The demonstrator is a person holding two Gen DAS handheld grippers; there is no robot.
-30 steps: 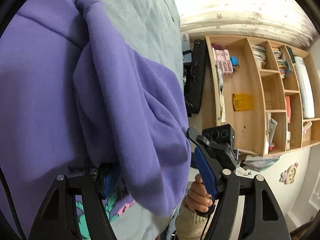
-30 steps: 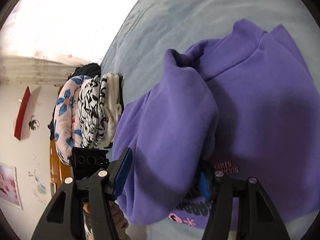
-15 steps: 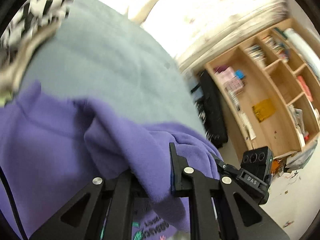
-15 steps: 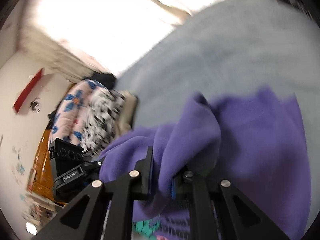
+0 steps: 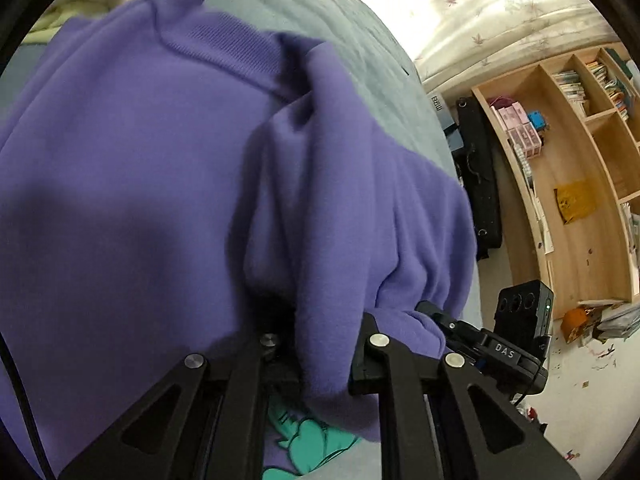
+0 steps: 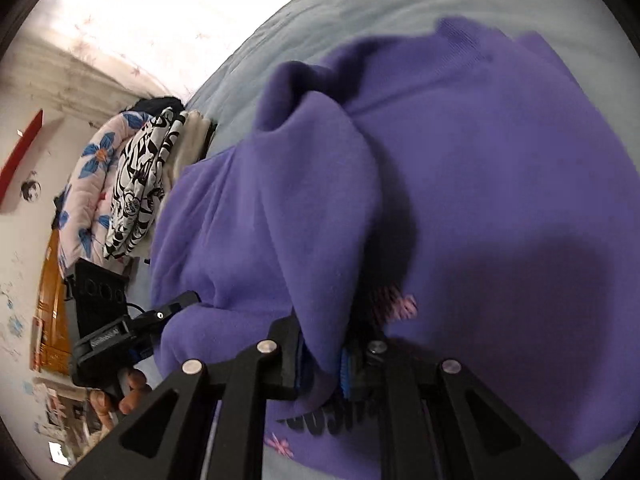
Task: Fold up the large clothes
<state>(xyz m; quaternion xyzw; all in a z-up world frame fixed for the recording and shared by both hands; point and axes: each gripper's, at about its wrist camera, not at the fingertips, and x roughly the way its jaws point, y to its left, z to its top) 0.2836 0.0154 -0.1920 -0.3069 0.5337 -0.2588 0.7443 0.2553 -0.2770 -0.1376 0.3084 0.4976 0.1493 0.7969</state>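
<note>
A purple sweatshirt (image 5: 132, 184) lies on the grey-blue bed (image 5: 352, 32), its ribbed collar toward the far side. A fold of its sleeve runs down between the jaws of my left gripper (image 5: 324, 352), which is shut on it. In the right wrist view the same sweatshirt (image 6: 500, 184) fills the frame, and my right gripper (image 6: 322, 364) is shut on the other sleeve fold. Printed lettering shows under both folds. The right gripper (image 5: 500, 344) appears at the left view's lower right, and the left gripper (image 6: 120, 328) at the right view's left, held by a hand (image 6: 116, 400).
A pile of folded patterned clothes and a floral quilt (image 6: 120, 184) sits at the bed's left side. A wooden bookshelf (image 5: 568, 184) and a black case (image 5: 480, 184) stand beyond the bed's right edge. Curtains (image 5: 480, 8) hang at the back.
Both grippers went from open around the sleeve folds to shut on them. Both views swung up toward the window, then tipped back down onto the sweatshirt.
</note>
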